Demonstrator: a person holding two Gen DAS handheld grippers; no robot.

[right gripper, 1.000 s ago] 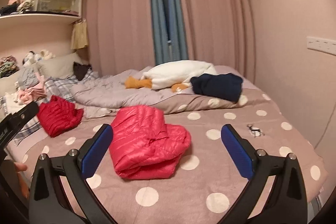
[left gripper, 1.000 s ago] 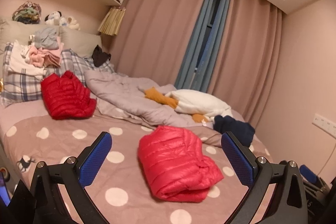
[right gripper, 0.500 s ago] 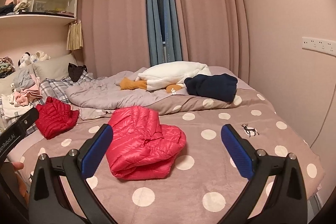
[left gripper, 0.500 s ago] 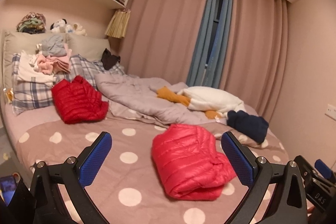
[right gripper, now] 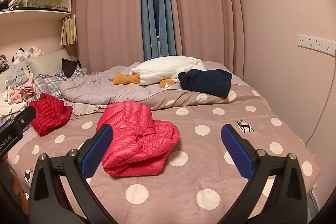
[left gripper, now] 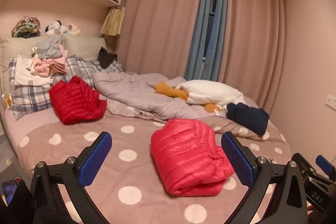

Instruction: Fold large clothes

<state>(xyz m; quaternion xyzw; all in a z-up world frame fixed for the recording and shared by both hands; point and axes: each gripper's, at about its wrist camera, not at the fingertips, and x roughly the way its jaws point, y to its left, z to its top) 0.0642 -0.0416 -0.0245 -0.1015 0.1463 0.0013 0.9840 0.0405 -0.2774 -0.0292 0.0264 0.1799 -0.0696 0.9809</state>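
A folded pink-red puffer jacket lies on the polka-dot bedspread near the foot of the bed. A darker red folded puffer jacket rests further back by the plaid pillows. My left gripper hangs open above the spread, holding nothing, its right pad beside the pink-red jacket. My right gripper is open and empty too, its left pad in front of that jacket's near corner.
A crumpled grey duvet, a white and orange plush and a folded navy garment lie toward the window side. Clothes are piled on plaid pillows at the headboard. Curtains and a wall with sockets bound the far side.
Both grippers have drawn back and up from the bed, so the pink-red jacket sits smaller and further off. The jacket itself has not moved. Both stayed open.
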